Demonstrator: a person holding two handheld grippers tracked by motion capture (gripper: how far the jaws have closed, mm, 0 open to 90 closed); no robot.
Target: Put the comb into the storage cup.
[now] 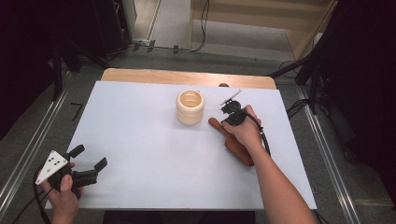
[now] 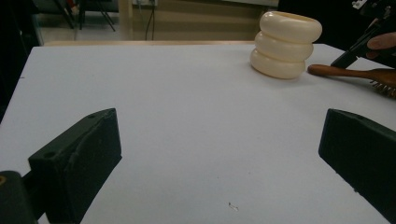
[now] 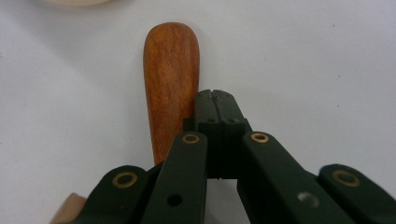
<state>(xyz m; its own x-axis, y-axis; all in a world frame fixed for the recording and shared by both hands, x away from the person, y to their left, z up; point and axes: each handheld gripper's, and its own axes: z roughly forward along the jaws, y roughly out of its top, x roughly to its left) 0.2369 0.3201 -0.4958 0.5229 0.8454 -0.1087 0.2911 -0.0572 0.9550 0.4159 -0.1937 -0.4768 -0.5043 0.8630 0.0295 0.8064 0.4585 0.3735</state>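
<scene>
The wooden brush (image 1: 233,140) lies flat on the white table (image 1: 140,154), its handle just beside the right gripper (image 3: 215,95), whose jaws are pressed together on nothing. Risk: the closed tips nudge the handle into the cream ringed holder (image 1: 190,107) just beyond. The left gripper (image 1: 88,163), spread wide, rests well apart.

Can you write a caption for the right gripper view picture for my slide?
The right tool, jaws shut and empty, sits beside a wooden brush handle on the white table.
</scene>
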